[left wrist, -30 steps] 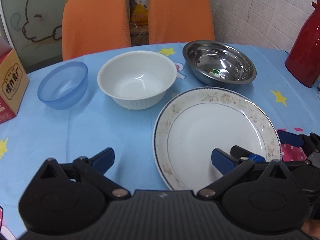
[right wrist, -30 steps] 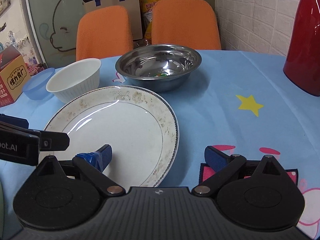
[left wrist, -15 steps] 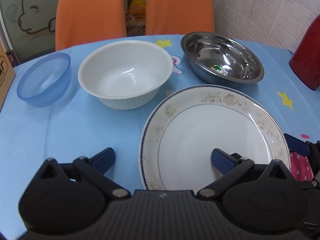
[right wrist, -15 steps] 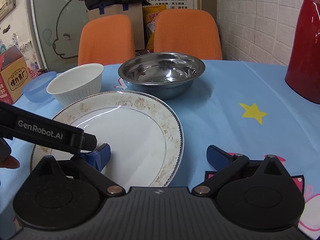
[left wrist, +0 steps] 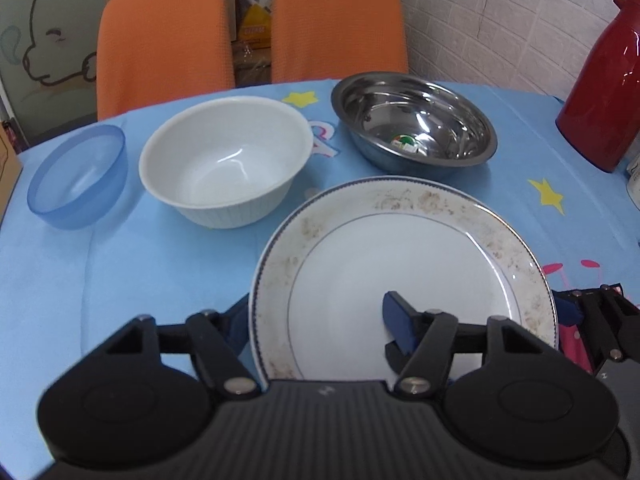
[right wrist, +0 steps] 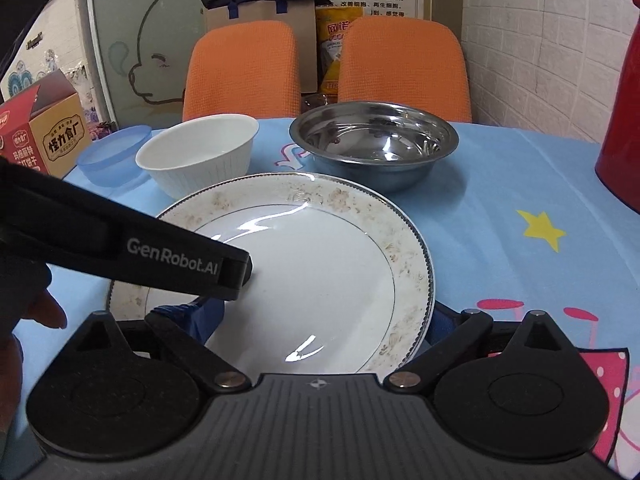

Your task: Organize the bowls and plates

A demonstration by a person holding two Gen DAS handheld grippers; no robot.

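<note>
Left wrist view: I am holding my left gripper (left wrist: 320,326) astride the near left rim of the dinner plate (left wrist: 424,264). One blue pad is sitting out at 9 o'clock beyond the rim and the other is lying over the plate's white well, so the rim is running between them. These jaws are closing, yet neither pad is visibly pressing on the china. A second ago they were standing much wider, and the outer pad was resting well off to the left on the tablecloth (left wrist: 120,264).

My right gripper (right wrist: 324,320) is straddling the same plate (right wrist: 320,264) from its near right edge. Its left pad is sitting over the well and its right pad is tucked just outside the rim at 3 o'clock. These jaws are closing slightly, are standing wide, and are grasping nothing. The left tool's black body is reaching in from 9 o'clock across the plate's left side, further over it than half a second ago.

The plate is lying flat on the blue tablecloth, closest to me. At 11 o'clock from it the white bowl (left wrist: 226,160) is sitting, with the blue plastic bowl (left wrist: 78,178) just beside that at 9 o'clock. At 1 o'clock the steel bowl (left wrist: 414,120) is standing just past the plate's far rim. A red jug (left wrist: 600,92) is standing well apart at 2 o'clock. Compared with a second ago, the plate is filling more of both views.
</note>
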